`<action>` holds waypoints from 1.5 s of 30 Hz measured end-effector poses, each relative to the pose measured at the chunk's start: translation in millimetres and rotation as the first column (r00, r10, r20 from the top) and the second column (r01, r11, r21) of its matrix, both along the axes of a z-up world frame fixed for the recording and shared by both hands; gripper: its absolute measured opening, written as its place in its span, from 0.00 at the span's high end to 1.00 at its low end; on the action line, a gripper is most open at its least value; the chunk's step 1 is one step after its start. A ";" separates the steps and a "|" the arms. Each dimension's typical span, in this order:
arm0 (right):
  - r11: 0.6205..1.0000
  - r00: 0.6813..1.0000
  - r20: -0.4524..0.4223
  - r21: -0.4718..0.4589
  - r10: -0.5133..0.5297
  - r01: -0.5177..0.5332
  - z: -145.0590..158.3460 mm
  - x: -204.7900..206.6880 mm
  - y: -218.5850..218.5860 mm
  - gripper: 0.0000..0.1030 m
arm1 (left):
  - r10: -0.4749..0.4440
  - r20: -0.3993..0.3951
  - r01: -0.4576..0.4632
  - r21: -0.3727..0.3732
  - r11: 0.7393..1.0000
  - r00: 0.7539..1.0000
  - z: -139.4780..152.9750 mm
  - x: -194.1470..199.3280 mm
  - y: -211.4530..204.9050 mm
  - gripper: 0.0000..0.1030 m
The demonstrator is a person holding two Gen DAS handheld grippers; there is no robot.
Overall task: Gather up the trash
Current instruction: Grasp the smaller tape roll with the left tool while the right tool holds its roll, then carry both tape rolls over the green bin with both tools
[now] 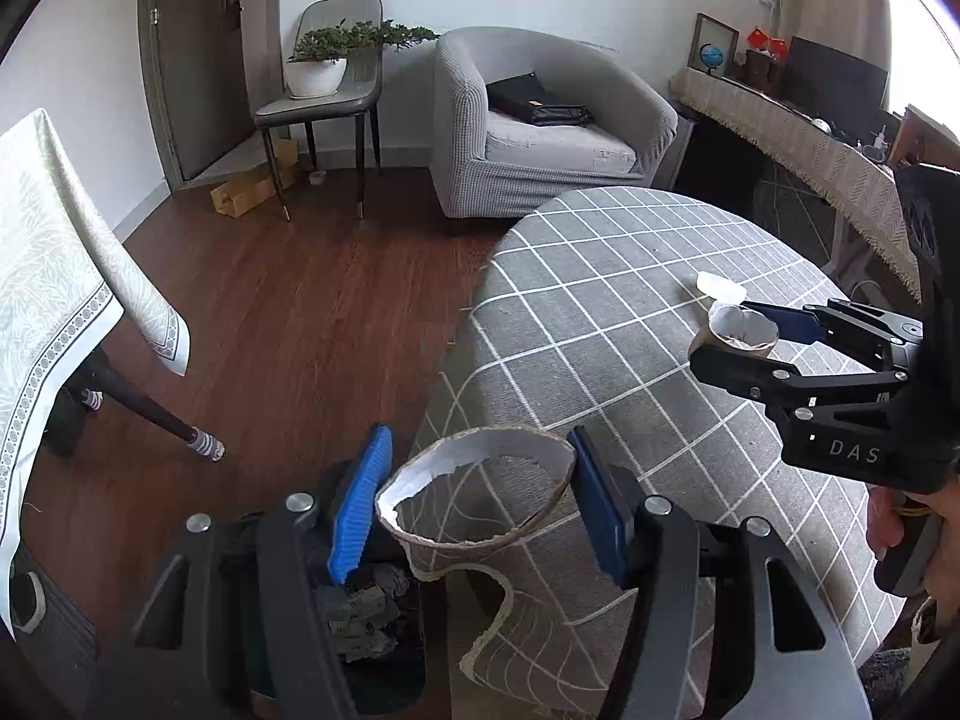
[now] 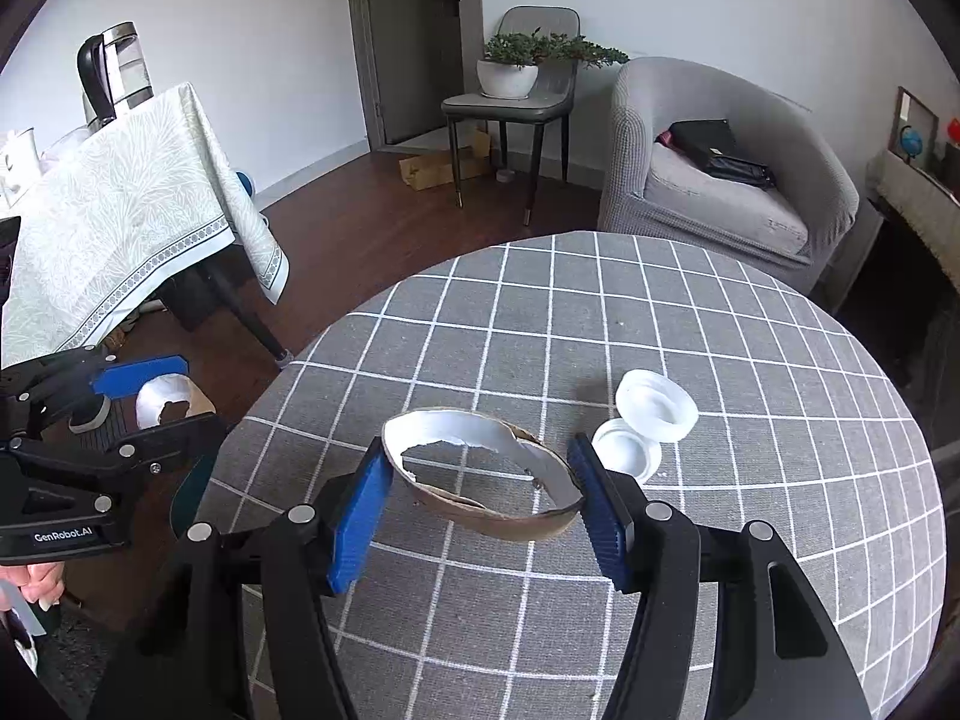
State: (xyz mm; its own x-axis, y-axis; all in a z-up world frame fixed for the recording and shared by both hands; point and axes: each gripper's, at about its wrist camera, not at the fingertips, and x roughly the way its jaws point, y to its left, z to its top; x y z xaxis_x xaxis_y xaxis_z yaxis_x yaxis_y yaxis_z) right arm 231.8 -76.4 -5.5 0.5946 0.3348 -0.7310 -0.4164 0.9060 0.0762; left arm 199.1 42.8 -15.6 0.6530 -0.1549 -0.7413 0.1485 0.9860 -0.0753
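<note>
Two labels read clearly: "DAS" on the body of the right gripper [image 1: 735, 330] as the left wrist view catches it, and "GenRobot.AI" on the body of the left gripper [image 2: 144, 396] in the right wrist view.

Each gripper is clamped part-way shut on a torn paper cup piece, blue pads pressing its sides. The left piece [image 1: 480, 498], brown outside and white inside, hangs past the edge of the round table [image 1: 630, 300], over a dark bin [image 1: 366, 612] on the floor that holds crumpled grey stuff. The right piece [image 2: 486, 480] is a flattened ring, held over the grey checked cloth of the table.

Still lying on the cloth just right of the right gripper are a white cup [image 2: 657, 405] on its side and a white lid [image 2: 627, 450], touching each other.

Around: a grey armchair [image 2: 720, 180] with a black bag [image 2: 720, 159] on its seat, a chair [image 2: 516, 102] bearing a potted plant [image 2: 510, 69], a flat cardboard box [image 2: 435, 171] on the wooden floor under it, and a second table with a pale patterned cloth [image 2: 120, 210] and a kettle [image 2: 114, 69]. Red hangings on the wall are too small to read. A hand [image 2: 36, 582] shows at the left gripper's handle
</note>
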 end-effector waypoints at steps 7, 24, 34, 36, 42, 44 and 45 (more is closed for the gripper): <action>0.999 0.999 0.014 0.014 0.047 -0.048 6.1 1.4 33.8 0.41 | 0.045 -0.008 -0.045 0.008 0.999 0.999 -6.5 -1.7 34.6 0.39; 0.980 0.981 -0.007 0.042 0.193 -0.193 -1.7 -3.5 129.9 0.41 | 0.119 -0.119 -0.111 0.074 0.991 0.986 -58.7 -4.5 111.2 0.39; 0.960 0.960 -0.042 0.052 0.278 -0.276 -12.7 -11.0 178.5 0.41 | 0.116 -0.217 -0.097 0.097 0.991 0.969 -103.2 -6.8 136.1 0.39; 0.958 0.958 -0.047 0.053 0.284 -0.282 -14.1 -10.6 185.6 0.41 | 0.119 -0.239 -0.096 0.104 0.990 0.964 -113.1 -7.6 140.4 0.39; 0.955 0.955 -0.050 0.055 0.293 -0.290 -14.9 -10.8 200.8 0.41 | 0.113 -0.306 -0.081 0.117 0.990 0.945 -137.6 -13.2 148.4 0.39; 0.954 0.953 -0.055 0.054 0.298 -0.295 -17.3 -11.0 204.8 0.41 | 0.116 -0.325 -0.082 0.116 0.990 0.939 -145.6 -16.6 152.3 0.39; 0.953 0.952 -0.057 0.053 0.301 -0.298 -19.1 -12.4 205.5 0.41 | 0.117 -0.336 -0.083 0.113 0.990 0.935 -149.6 -17.9 154.6 0.39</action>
